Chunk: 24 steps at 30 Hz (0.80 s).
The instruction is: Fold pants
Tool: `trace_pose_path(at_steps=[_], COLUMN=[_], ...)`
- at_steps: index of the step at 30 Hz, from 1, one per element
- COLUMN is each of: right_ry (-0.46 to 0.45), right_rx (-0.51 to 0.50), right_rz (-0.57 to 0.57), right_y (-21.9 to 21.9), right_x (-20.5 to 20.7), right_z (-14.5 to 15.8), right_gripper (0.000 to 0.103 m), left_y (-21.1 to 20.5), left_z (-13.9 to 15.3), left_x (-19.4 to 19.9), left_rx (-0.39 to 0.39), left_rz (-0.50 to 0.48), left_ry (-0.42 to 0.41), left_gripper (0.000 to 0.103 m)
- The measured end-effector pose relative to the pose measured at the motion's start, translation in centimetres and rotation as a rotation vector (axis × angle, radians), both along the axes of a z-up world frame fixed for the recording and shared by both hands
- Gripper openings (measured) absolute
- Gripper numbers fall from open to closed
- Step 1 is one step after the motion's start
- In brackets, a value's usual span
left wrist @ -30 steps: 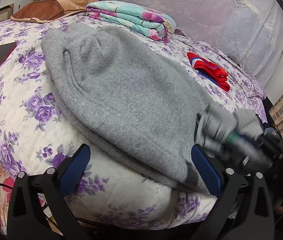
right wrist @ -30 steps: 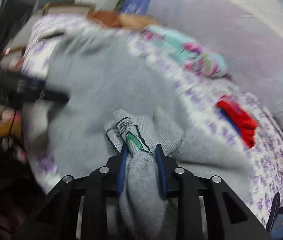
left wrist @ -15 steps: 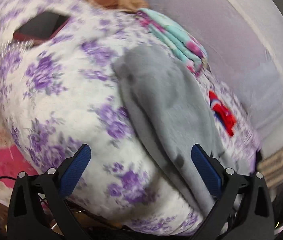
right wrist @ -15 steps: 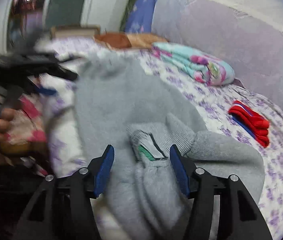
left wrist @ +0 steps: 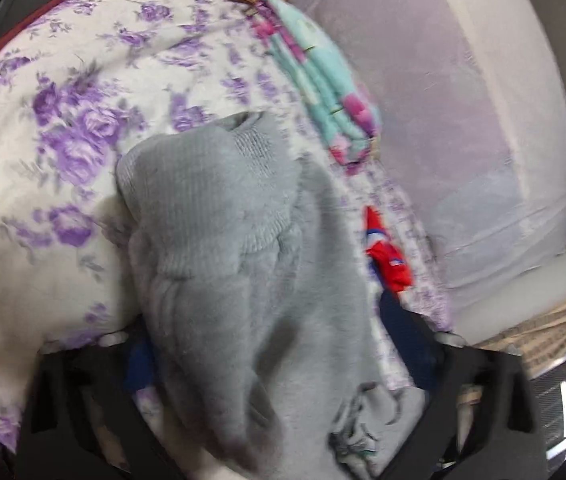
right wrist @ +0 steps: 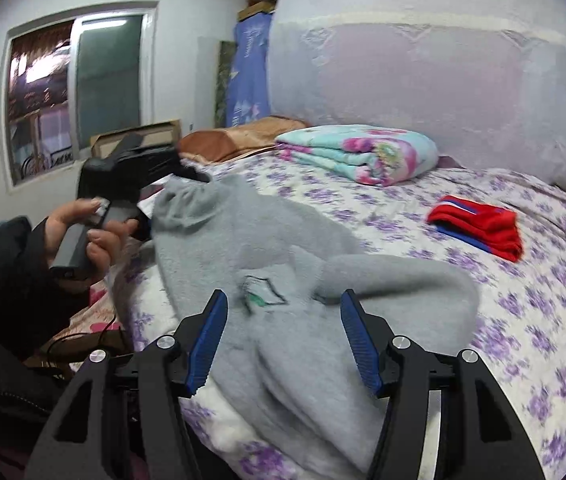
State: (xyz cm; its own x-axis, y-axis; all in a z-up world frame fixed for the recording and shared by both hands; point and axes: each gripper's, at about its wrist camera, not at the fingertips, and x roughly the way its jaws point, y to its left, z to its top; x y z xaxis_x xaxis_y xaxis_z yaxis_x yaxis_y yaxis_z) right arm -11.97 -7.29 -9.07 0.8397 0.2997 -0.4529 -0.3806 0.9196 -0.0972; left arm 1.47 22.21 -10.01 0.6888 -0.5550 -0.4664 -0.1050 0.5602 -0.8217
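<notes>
The left gripper [left wrist: 283,360] is closing, its blue pads either side of the grey pants' [right wrist: 283,248] ribbed waistband end; whether they press the cloth yet I cannot tell. The right gripper [right wrist: 283,336] stands half open over the folded leg cuffs, pads clear of the fabric. The pants lie on the floral bed [right wrist: 523,320] near its edge, long axis running from the waistband at the left gripper toward the right gripper. A hand [right wrist: 83,236] grips the left gripper's handle, angled downward

Soft, even indoor light, motion blur across the left wrist view, fisheye bending and dark corners.
</notes>
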Motion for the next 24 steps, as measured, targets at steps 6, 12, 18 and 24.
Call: trace_pose_path(at_steps=[6, 12, 18, 24], right_ry=[0.021, -0.006, -0.069, 0.026], right_rx=[0.096, 0.233, 0.326, 0.358], right_rz=[-0.164, -0.307, -0.483, -0.459], right_y=[-5.4, -11.3, -17.3, -18.5], right_x=[-0.4, -1.7, -4.4, -5.2], right_z=[-0.2, 0.3, 1.6, -0.3], right_gripper=[0.059, 0.059, 0.060, 0.060], left_y=[-1.3, -12.3, -30.4, -34.8], left_z=[2.7, 12.7, 11.0, 5.3], left_x=[-1.7, -7.5, -14.6, -14.9], left_rx=[0.155, 0.554, 0.901, 0.900], left_rz=[0.013, -0.193, -0.686, -0.862], left_ry=[-0.090, -0.397, -0.506, -0.432], left_gripper=[0.023, 0.023, 0.046, 0.091])
